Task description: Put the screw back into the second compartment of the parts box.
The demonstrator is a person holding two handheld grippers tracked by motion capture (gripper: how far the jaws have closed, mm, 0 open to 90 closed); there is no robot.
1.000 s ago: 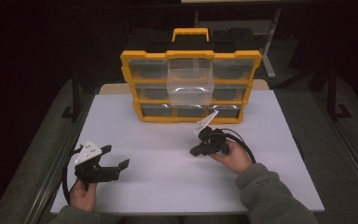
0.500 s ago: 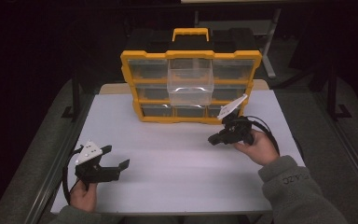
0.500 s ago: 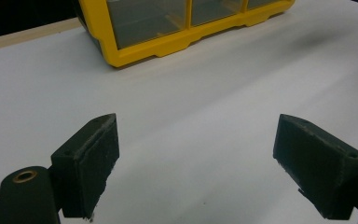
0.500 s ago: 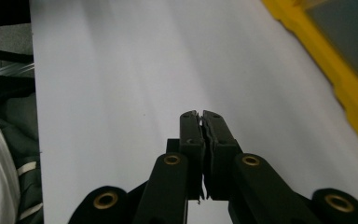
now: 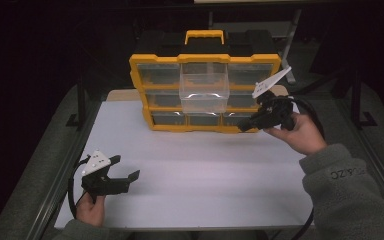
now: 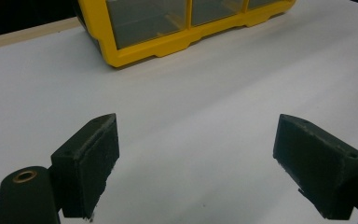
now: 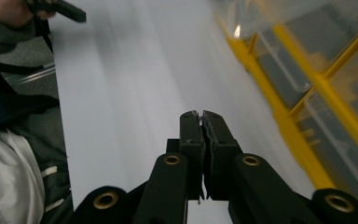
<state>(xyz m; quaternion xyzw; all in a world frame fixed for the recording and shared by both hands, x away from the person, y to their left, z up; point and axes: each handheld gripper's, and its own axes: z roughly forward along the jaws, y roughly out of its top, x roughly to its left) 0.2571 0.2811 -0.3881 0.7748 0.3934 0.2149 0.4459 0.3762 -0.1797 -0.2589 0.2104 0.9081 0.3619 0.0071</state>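
At the near left corner of the worktop [image 5: 200, 170], left gripper [image 5: 125, 176] sits low in the person's left hand [image 5: 91, 210], jaws spread wide, nothing between them. In the left gripper view both pads [image 6: 93, 158] hover over bare white surface. Hand is cut off by the bottom of the high view.

Middle of the worktop is bare white from the near edge up to the organizer. Plenty of room there. Left and right edges drop to dark grey floor, side rails hard to make out.

Right gripper [image 5: 245, 125] is off the surface, held in the right hand [image 5: 300, 132] just right of the organizer's front, tips pointing left toward its bottom row. Jaws pressed together, empty. In the right gripper view the two jaws meet with only a thin seam, the scene is tilted and motion-blurred, and the sleeve [image 5: 350, 195] fills the near right corner of the high view.

Far side: yellow drawer organizer [image 5: 205, 95] stands upright at the back edge, long axis across the worktop, drawer fronts facing the person, handle [image 5: 204, 36] on top. A clear drawer [image 5: 204, 90] sticks out from the middle column, pointing toward the person. Can't tell if it holds anything. Drawer contents elsewhere are too dim to read. Background behind is dark.
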